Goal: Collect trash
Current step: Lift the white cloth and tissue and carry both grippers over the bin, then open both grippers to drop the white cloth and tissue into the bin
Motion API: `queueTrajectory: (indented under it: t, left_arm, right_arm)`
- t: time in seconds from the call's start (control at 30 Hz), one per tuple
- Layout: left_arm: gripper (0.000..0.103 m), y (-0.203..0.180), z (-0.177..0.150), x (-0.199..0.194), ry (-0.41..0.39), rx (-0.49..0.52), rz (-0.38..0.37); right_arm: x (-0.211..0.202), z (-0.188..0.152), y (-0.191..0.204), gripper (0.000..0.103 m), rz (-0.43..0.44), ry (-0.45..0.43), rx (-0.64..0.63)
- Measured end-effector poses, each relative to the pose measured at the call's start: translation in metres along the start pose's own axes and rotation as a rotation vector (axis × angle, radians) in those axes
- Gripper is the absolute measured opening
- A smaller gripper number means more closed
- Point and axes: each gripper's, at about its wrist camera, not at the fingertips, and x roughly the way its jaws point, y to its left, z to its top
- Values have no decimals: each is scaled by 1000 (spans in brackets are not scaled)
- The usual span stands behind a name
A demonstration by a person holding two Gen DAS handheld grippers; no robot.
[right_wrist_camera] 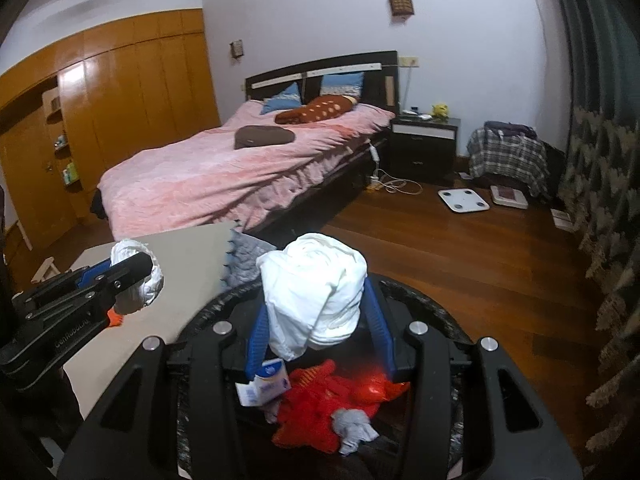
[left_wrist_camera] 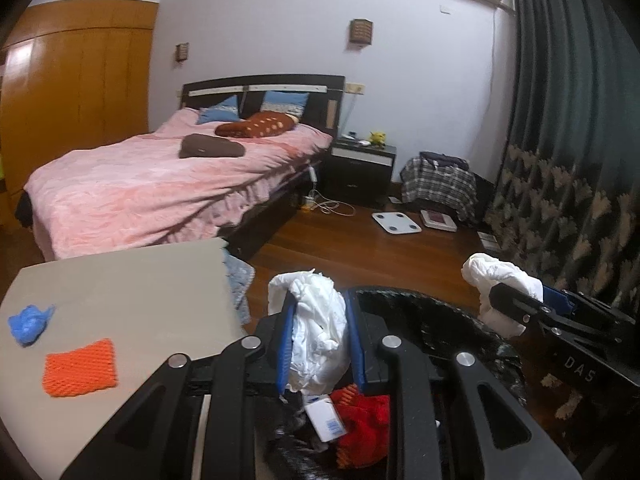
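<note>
Nearest, at 6 o'clock in both wrist views: the black-lined trash bin, already holding red netting, a small white-and-blue carton and a grey scrap.

The left gripper pinches a crumpled white wad between its blue pads, over the bin's left side. The right gripper clamps a larger, smoother white bundle, jaws partly spread around it, above the bin's middle. Each gripper shows in the other's view: right one at 3 o'clock from the left camera, left one at 9 o'clock from the right camera.

At 8 o'clock in the left view, a beige table touches the bin's edge; on it lie an orange mesh square and a blue crumpled piece, both well apart from the grippers. A grey-blue cloth hangs off the table's far corner.

Further, at 11 o'clock, a bed with pink cover; at 1 o'clock, a dark nightstand, white scale on wood floor, plaid-draped heap. Dark curtain runs along 3 o'clock.
</note>
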Motion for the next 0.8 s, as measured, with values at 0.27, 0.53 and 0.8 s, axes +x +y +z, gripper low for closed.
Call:
queueTrajectory:
  t: [0.27, 0.53, 0.8]
  left_arm:
    - [24, -21, -15, 27, 51, 21, -57]
    - [24, -32, -21, 51, 96, 40, -96]
    - [56, -16, -26, 60, 137, 3, -126]
  right_arm:
    - [3, -13, -24, 43, -42, 16, 33]
    - [16, -24, -35, 44, -57, 55, 56]
    - [23, -30, -38, 76, -99, 65, 60]
